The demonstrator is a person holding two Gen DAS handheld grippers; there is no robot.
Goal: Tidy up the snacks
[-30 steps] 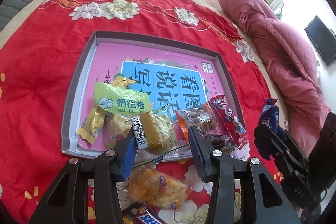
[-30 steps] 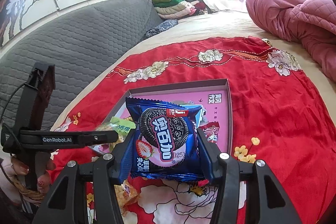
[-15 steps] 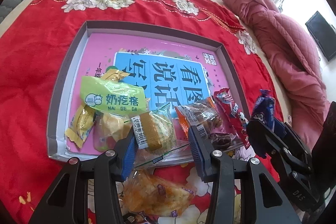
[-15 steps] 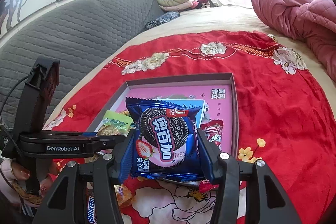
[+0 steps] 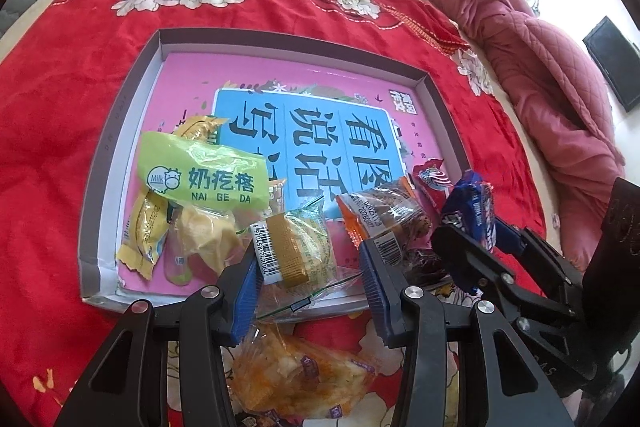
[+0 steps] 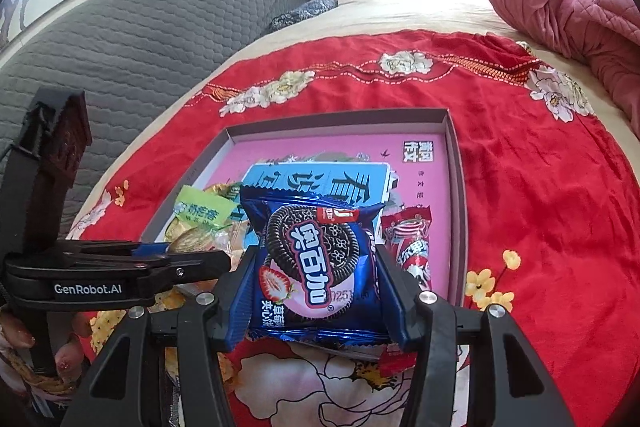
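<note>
My left gripper [image 5: 310, 261] is shut on a clear-wrapped cake [image 5: 296, 247] with a gold band and a barcode, held over the near edge of a grey-rimmed tray [image 5: 120, 131] with a pink floor. In the tray lie a green milk-snack packet [image 5: 204, 175], yellow candies [image 5: 146, 231], an orange-brown packet [image 5: 384, 215] and a red packet [image 5: 434, 181]. My right gripper [image 6: 314, 267] is shut on a blue Oreo packet [image 6: 316, 247], just above the tray's [image 6: 340, 119] near right corner. An orange clear-wrapped snack [image 5: 300, 375] lies on the cloth below the left gripper.
A red floral cloth [image 5: 48, 107] covers the bed under the tray. A pink quilt [image 5: 540, 67] is heaped to the right, and a grey padded headboard [image 6: 140, 39] runs along the left. A person's hand [image 6: 16, 331] holds the left gripper's handle.
Both grippers have sunk closer to the tray with their packets still held. The right gripper with the blue packet has drawn in beside the tray's right edge.
</note>
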